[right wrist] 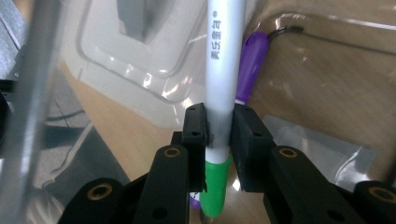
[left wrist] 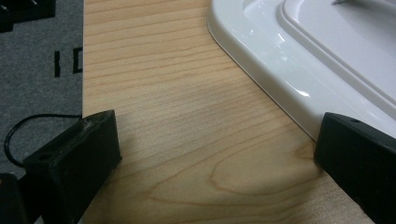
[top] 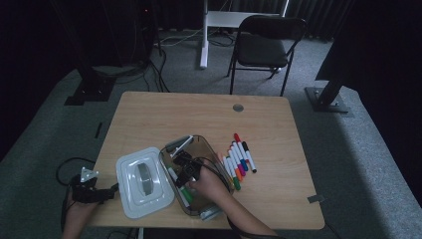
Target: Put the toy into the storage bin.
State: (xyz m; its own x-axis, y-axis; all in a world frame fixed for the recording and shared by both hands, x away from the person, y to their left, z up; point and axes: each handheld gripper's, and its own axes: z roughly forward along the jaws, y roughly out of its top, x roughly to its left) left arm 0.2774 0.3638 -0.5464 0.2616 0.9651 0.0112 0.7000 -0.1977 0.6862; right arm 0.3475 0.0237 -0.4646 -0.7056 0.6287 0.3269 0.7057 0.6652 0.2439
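Item: green-capped marker (right wrist: 219, 93), clamped between the right gripper (right wrist: 219, 135) pads, long axis running straight ahead past the fingertips, green cap behind them, inside the clear bin (top: 214, 149). Purple marker (right wrist: 252, 65) just beyond the pads. Left gripper (left wrist: 217, 149): jaws apart, empty, beside the white lid (left wrist: 299, 56).

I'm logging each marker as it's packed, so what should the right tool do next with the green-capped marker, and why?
Probably lower it a little further and open the jaws. The right tool is shut on the white marker with the green cap, already inside the clear plastic box, where a purple-capped marker lies. More markers wait in the row on the wooden table.
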